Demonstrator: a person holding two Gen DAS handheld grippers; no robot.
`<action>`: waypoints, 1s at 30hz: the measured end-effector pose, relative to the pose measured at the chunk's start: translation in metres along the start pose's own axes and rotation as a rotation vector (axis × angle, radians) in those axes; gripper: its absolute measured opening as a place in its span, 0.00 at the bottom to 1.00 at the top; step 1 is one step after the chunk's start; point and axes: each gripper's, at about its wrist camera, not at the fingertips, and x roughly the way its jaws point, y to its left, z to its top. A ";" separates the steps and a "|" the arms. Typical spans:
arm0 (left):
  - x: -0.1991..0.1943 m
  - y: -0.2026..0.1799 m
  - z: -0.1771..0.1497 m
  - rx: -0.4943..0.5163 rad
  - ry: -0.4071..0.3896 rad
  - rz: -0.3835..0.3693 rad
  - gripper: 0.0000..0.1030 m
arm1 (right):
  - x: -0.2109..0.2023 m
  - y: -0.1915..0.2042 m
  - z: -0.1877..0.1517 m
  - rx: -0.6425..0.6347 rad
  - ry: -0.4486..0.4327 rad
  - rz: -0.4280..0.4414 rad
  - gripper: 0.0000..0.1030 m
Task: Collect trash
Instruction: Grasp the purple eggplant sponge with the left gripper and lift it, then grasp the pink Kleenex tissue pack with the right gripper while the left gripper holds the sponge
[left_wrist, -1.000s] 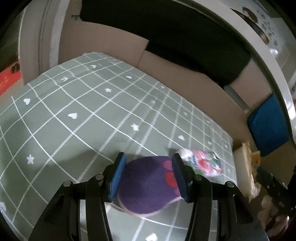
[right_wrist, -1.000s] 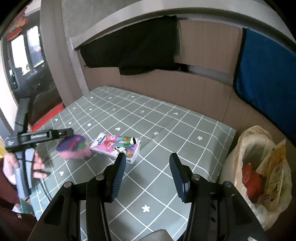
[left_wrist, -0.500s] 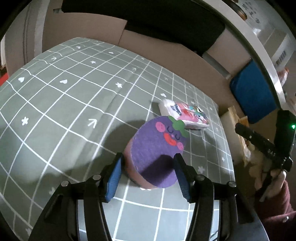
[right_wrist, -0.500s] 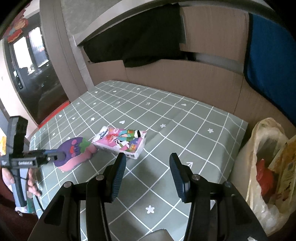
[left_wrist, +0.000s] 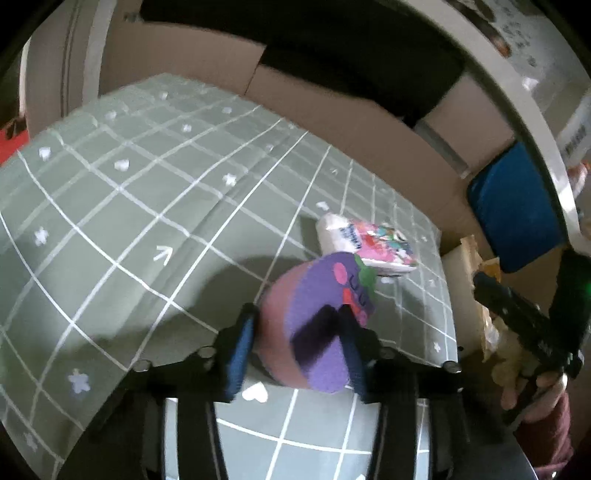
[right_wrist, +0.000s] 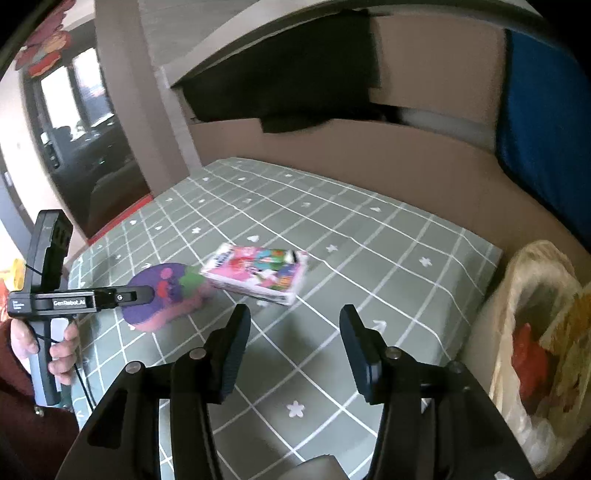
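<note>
Left wrist view: the left gripper (left_wrist: 295, 343) has its fingers (left_wrist: 240, 347) closing on the purple eggplant-face sponge (left_wrist: 314, 325). Half a second ago the fingers stood wider with the sponge lying between them on the green checked surface (left_wrist: 147, 221); now the blue pads pinch its pink underside and purple top, and it sits tilted up on edge between them. I judge the pick as just secured. Just beyond the sponge, on the far right of the surface, lies the pink tissue pack (left_wrist: 369, 243), untouched. At the right edge the person's other hand (left_wrist: 532, 398) holds the second tool.

Right wrist view: the right gripper (right_wrist: 295, 343) hangs over the near part of the surface with its fingers (right_wrist: 232, 350) released and spread, easing slightly wider, nothing between them. The tissue pack (right_wrist: 258, 273) lies just beyond them, its left end touching or nearly touching the sponge (right_wrist: 166, 295), which the left gripper (right_wrist: 140, 295) clasps from the left. Compared with a second ago the sponge has been brought up against the pack. At the right, off the surface's edge, a plastic trash bag (right_wrist: 535, 295) stands open with red and yellow wrappers inside. The sponge's likely next stop is that bag, well apart across the surface; the pack is left for the free right gripper.
</note>
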 end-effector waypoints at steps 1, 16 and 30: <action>-0.005 -0.003 -0.001 0.014 -0.013 0.007 0.37 | 0.003 0.000 0.003 -0.009 0.004 0.023 0.48; -0.060 0.024 0.002 -0.110 -0.237 0.184 0.33 | 0.129 -0.004 0.067 -0.038 0.119 0.180 0.49; -0.058 0.033 -0.009 -0.215 -0.262 0.154 0.32 | 0.115 0.001 0.036 0.020 0.225 0.262 0.52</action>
